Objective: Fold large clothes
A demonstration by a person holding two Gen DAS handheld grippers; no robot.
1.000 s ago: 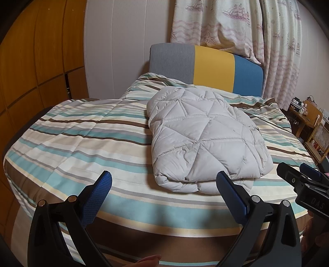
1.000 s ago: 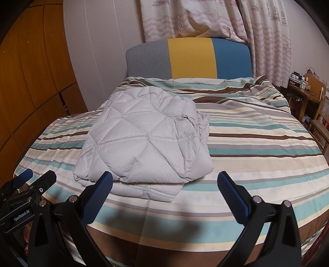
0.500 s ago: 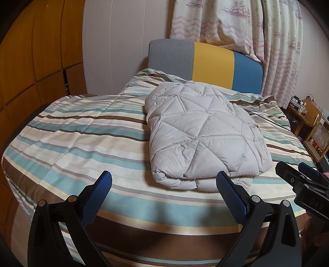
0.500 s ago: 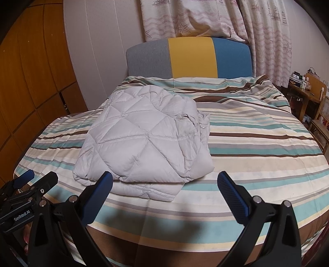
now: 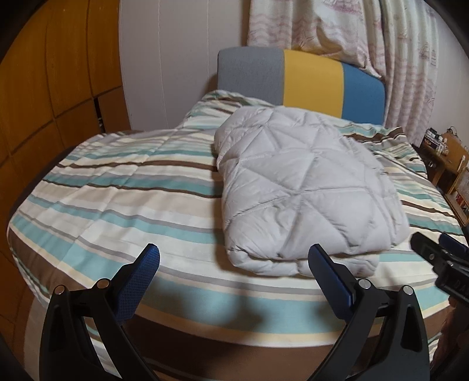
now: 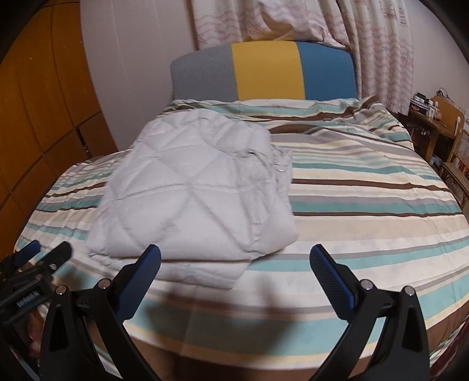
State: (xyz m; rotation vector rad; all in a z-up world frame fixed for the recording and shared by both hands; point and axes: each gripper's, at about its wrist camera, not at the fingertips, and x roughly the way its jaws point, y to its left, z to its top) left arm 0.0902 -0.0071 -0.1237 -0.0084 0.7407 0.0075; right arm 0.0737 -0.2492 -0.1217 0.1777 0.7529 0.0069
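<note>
A light grey quilted jacket (image 5: 304, 190) lies folded into a thick rectangle on the striped bed (image 5: 123, 205). In the right wrist view the jacket (image 6: 193, 202) sits left of centre on the bed (image 6: 366, 205). My left gripper (image 5: 234, 263) is open and empty above the bed's near edge, its right finger (image 5: 328, 272) just short of the jacket's near fold. My right gripper (image 6: 234, 263) is open and empty, its left finger (image 6: 143, 269) in front of the jacket's near edge. Each gripper shows at the other view's side: the right one (image 5: 439, 258) and the left one (image 6: 38, 255).
A grey, yellow and blue headboard (image 5: 302, 82) stands at the far end under patterned curtains (image 5: 322, 26). Wooden wardrobe panels (image 5: 44, 88) line the left wall. A cluttered wooden side table and shelf (image 6: 433, 123) stand to the right of the bed.
Both grippers have moved a little closer to the bed and the folded jacket. Both stay open; the jacket has not moved.
</note>
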